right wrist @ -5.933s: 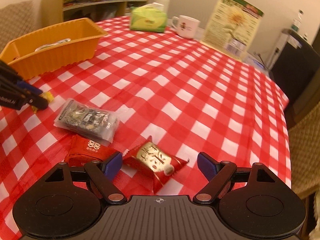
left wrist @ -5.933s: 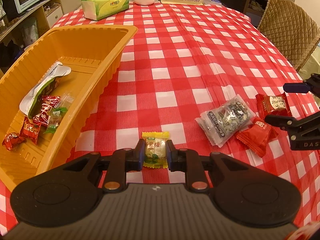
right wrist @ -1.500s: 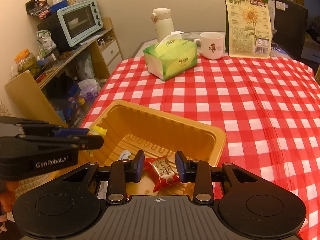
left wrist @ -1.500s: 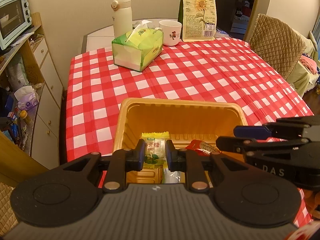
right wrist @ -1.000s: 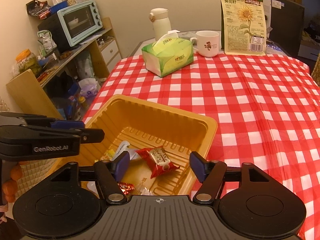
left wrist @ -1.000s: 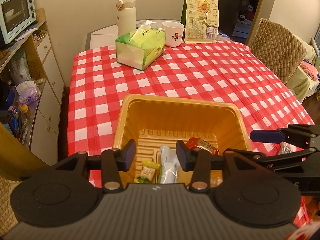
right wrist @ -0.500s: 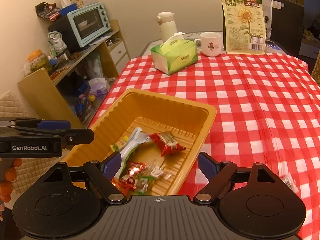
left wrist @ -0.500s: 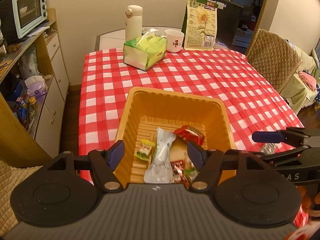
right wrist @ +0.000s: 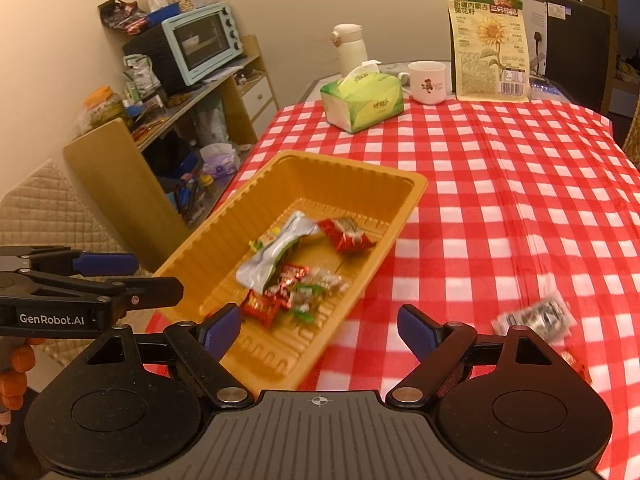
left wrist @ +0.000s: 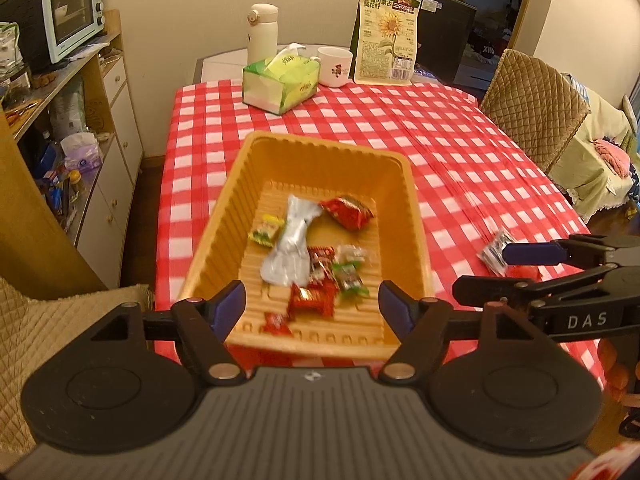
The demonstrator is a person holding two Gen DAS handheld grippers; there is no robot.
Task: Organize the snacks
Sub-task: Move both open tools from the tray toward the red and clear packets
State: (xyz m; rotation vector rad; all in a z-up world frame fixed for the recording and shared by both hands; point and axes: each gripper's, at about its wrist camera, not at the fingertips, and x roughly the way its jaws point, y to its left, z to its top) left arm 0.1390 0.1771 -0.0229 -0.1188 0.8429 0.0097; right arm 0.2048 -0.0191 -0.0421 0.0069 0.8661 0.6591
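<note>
An orange basket (left wrist: pixel 320 144) (right wrist: pixel 352 164) stands near the table's left edge. Inside lie a yellow-green candy (left wrist: pixel 266 230) (right wrist: pixel 264 240), a red packet (left wrist: pixel 347 212) (right wrist: pixel 347 234), a silver pouch (left wrist: pixel 292 248) and several small sweets. My left gripper (left wrist: pixel 313 302) (right wrist: pixel 156 276) hovers over the basket's near end, its jaws opening with nothing between them. My right gripper (right wrist: pixel 320 326) (left wrist: pixel 484 272) is open and empty, over the basket's right rim. A clear packet (left wrist: pixel 494 252) (right wrist: pixel 536 318) and a red packet (right wrist: pixel 576 360) lie on the cloth to the right.
At the table's far end stand a green tissue box (left wrist: pixel 280 84), a white mug (left wrist: pixel 335 66), a sunflower-seed bag (left wrist: pixel 388 36) and a thermos (left wrist: pixel 262 28). A quilted chair (left wrist: pixel 532 96) is at the right. Shelves with a toaster oven (left wrist: pixel 72 8) line the left wall.
Both grippers opened and dropped their snacks: the yellow-green candy and the red packet now lie in the basket. Both hands have pulled back and up from it.
</note>
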